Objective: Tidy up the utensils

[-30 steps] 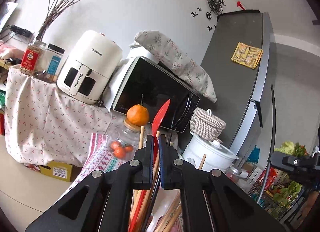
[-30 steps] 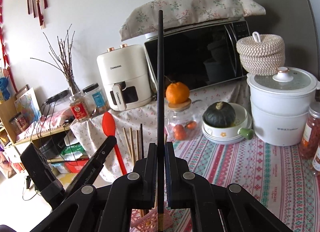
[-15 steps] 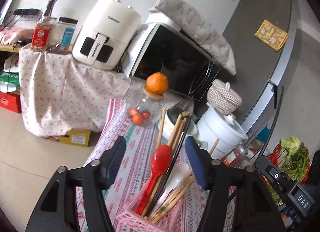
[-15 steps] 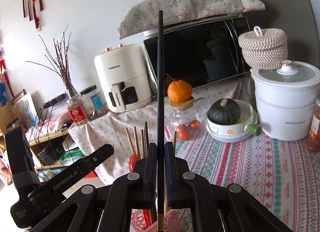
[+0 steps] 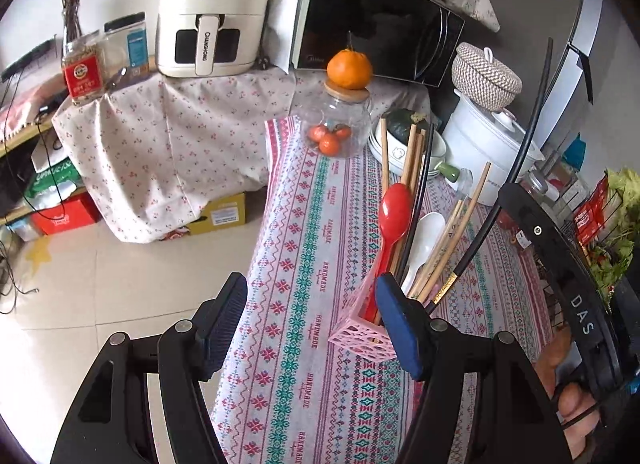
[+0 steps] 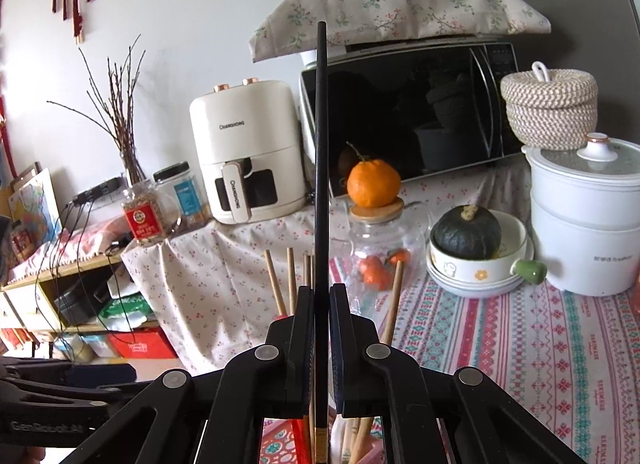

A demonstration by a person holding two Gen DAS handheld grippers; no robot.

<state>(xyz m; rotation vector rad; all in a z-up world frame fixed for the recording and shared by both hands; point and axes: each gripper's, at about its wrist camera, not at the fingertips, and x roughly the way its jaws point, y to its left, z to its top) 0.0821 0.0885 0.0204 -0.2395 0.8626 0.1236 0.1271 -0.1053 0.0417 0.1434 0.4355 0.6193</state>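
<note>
A pink lattice holder (image 5: 360, 338) stands on the patterned tablecloth (image 5: 304, 248). In it are a red spoon (image 5: 394, 203), a white spoon (image 5: 430, 223), several wooden chopsticks (image 5: 408, 151) and a black one. My left gripper (image 5: 310, 324) hangs open above and just left of the holder, with nothing between its fingers. My right gripper (image 6: 320, 304) is shut on a long black chopstick (image 6: 321, 163) and holds it upright. The chopstick's gold-banded lower end (image 5: 442, 290) comes down at the holder's right side. Whether it is inside, I cannot tell. The holder (image 6: 280, 444) shows just under the right gripper.
Behind the holder stand a glass jar (image 5: 336, 131) with an orange (image 5: 349, 68) on its lid, a stack of bowls (image 6: 476, 268) holding a dark squash, and a white pot (image 6: 588, 215). An air fryer (image 5: 212, 11) and a microwave (image 5: 376, 19) stand further back. The table edge drops to the floor at the left (image 5: 256, 248).
My left gripper opened and let go of the red spoon, which now stands in the pink holder; it rose and tipped downward. My right gripper carried the black chopstick closer to the holder.
</note>
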